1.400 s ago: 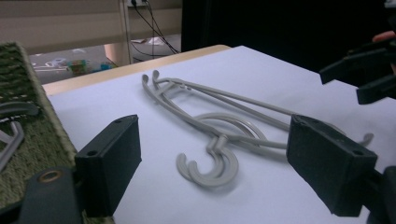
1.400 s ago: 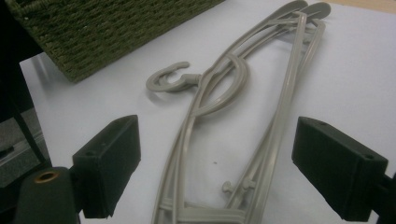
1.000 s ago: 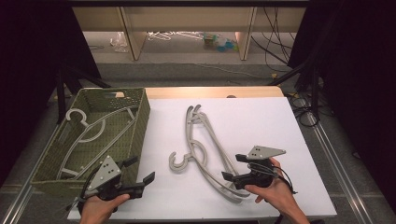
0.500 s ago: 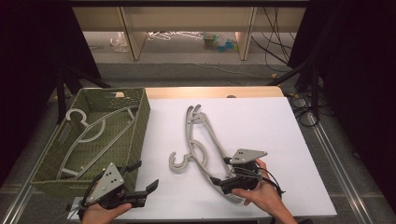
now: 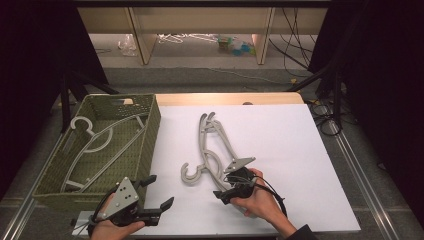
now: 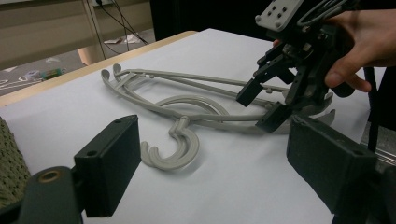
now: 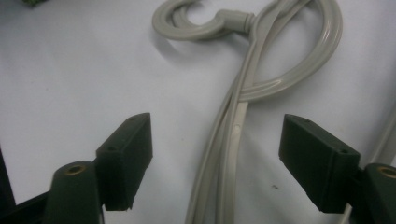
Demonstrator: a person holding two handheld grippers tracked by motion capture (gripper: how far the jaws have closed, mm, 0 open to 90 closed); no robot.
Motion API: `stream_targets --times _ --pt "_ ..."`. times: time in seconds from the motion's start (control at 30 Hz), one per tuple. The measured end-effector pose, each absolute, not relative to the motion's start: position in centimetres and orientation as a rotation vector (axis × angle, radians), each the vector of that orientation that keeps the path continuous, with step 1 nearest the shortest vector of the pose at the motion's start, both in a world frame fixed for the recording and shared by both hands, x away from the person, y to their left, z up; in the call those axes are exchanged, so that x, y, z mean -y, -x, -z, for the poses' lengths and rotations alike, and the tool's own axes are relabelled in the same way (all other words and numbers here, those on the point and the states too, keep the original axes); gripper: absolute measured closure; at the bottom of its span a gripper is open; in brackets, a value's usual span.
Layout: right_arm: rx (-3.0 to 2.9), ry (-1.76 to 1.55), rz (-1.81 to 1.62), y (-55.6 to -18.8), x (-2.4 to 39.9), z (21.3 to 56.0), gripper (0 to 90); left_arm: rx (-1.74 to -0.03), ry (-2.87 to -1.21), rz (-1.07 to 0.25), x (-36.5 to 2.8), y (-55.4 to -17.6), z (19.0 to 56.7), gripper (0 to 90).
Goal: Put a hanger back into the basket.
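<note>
1. Basket (image 5: 145,145), green woven, one in number, stands at the left edge of the white table (image 5: 300,150). One grey hanger (image 5: 92,137) is distinguishable lying inside it; whether more lie beneath cannot be told.
2. Left gripper (image 5: 156,192), held in the left hand (image 5: 112,231), is at the table's near edge just beside the basket's near corner. Its two jaws are spread apart and grasp nothing; the left gripper view confirms them empty.
3. Pile of grey hangers (image 5: 212,150) lies flat at mid-table, arms overlapping. Two hooks are visible; the exact count of hangers in the pile cannot be settled.
4. Right gripper (image 5: 225,192), held in the right hand (image 5: 260,202), sits over the near end of the pile. Its jaws are parted, one either side of the hanger arms (image 7: 229,149), not closed on them.
</note>
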State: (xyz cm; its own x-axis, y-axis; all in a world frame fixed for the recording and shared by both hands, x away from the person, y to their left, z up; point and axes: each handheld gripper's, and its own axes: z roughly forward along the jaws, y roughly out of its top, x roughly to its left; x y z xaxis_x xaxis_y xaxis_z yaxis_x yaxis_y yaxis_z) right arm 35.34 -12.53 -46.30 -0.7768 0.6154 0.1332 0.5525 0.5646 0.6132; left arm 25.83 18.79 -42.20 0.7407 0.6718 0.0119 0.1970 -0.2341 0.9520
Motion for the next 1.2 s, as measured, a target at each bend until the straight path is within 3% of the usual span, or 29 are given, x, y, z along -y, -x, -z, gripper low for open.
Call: stream_targets --times 0.7,1.2 --pt "-2.806 -1.109 -0.967 -37.8 12.1 47.5 74.5 -0.681 -1.808 -0.488 -18.7 -26.0 42.5 17.5" --pt "-2.84 -0.972 -0.962 -37.1 12.6 44.8 82.1 -0.668 -1.819 -0.492 -18.9 -26.1 42.5 17.6"
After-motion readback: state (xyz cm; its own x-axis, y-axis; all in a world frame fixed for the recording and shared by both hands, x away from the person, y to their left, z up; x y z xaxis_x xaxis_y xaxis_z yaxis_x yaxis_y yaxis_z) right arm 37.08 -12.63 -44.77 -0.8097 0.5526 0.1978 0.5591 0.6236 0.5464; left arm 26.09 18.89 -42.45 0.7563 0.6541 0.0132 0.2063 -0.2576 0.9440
